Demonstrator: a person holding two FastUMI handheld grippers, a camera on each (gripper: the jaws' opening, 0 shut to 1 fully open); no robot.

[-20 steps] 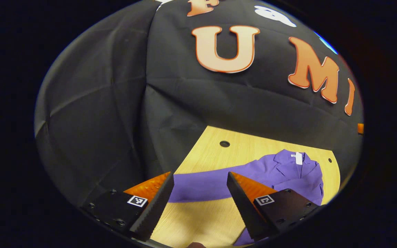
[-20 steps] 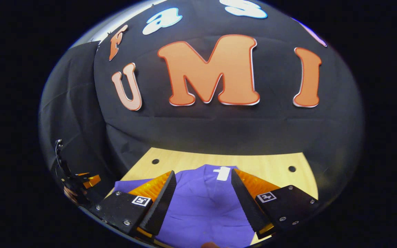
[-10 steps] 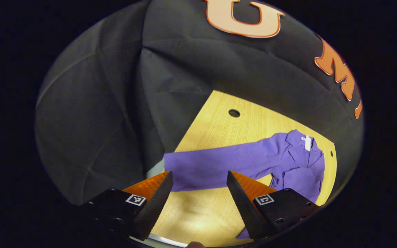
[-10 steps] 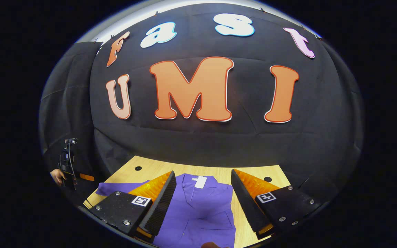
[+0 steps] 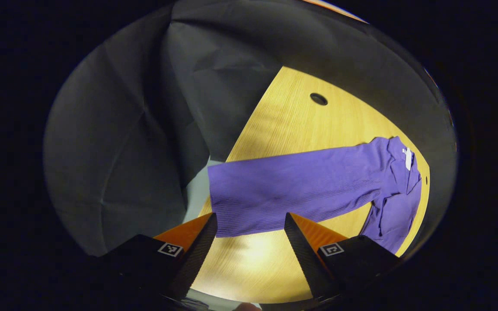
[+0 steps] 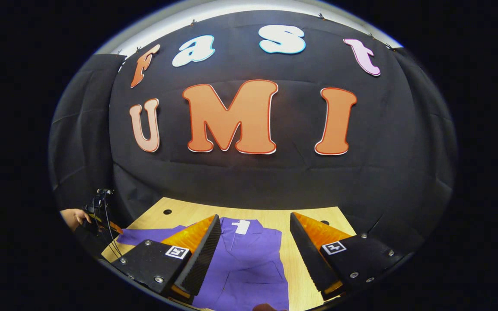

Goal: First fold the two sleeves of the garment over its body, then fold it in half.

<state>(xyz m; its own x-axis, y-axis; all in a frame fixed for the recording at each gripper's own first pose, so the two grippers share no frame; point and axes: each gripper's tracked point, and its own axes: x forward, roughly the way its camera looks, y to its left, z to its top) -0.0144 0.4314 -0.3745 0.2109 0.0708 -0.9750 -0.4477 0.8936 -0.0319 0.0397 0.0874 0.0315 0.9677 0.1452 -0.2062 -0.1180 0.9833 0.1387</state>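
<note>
A purple garment (image 6: 253, 259) with a white neck label (image 6: 241, 226) lies flat on the wooden table (image 6: 314, 216). In the left gripper view its long sleeve (image 5: 292, 190) stretches across the table toward the left edge, with the collar and body (image 5: 398, 190) at the far right. My left gripper (image 5: 251, 226) is open just above the sleeve's cuff end, touching nothing. My right gripper (image 6: 255, 233) is open above the garment's body, near the collar, with nothing between its fingers. At the far left of the right gripper view a hand (image 6: 74, 216) holds the other gripper.
The table (image 5: 292, 121) has a round hole (image 5: 318, 99) near its back left corner and smaller holes (image 6: 167, 211) along the back. Black cloth walls close in behind and to the left. Bare wood lies in front of the sleeve.
My left gripper has tilted down and come closer to the sleeve, which now looks larger and fully laid out. My right gripper has pulled back and up from the garment's body.
</note>
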